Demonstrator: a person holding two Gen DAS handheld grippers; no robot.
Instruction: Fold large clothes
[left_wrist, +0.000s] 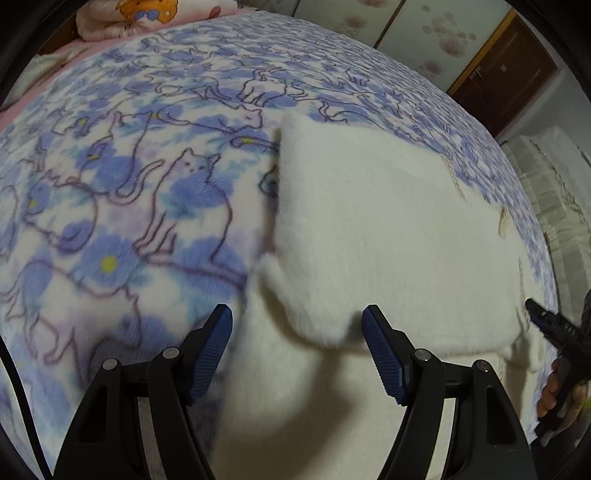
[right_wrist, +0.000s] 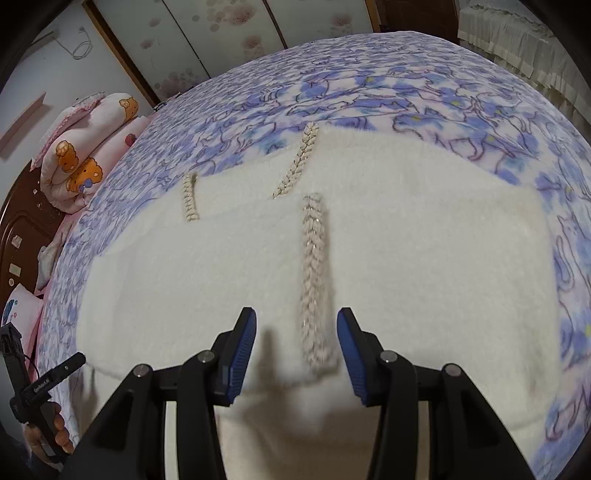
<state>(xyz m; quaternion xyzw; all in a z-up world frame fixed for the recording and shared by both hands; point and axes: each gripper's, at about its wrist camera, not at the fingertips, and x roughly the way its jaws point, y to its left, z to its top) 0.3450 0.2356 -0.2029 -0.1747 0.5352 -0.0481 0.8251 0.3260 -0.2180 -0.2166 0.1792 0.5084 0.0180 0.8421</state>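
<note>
A fluffy cream-white knitted garment (right_wrist: 406, 258) lies folded on a fleece bedspread printed with blue flowers and outlined cats (left_wrist: 110, 192). In the right wrist view it forms a broad, roughly rectangular block with layered edges stepping down on its left side. Three beaded, braid-like trim strips run across it: a short one at the left (right_wrist: 190, 203), a slanted one at the far middle (right_wrist: 301, 158), and a long one (right_wrist: 314, 273) running toward the near edge.

In the left wrist view, wide open bedspread stretches to the left of the garment, whose left edge (left_wrist: 280, 192) rises as a blurred, lifted fold; whether that flap is resting or in the air is hard to tell. The left gripper (left_wrist: 297, 350) is spread open over the near left corner, grasping nothing, its blue-padded fingers (left_wrist: 210, 354) either side of a hanging lobe of cloth.

The right gripper (right_wrist: 296, 354) is also released and wide, straddling the near end of the long trim strip above the garment's near edge. Bedspread shows beyond the garment's far and right edges. A pink cartoon-print quilt roll (right_wrist: 85, 155) lies at the far left, well apart from the garment.
</note>
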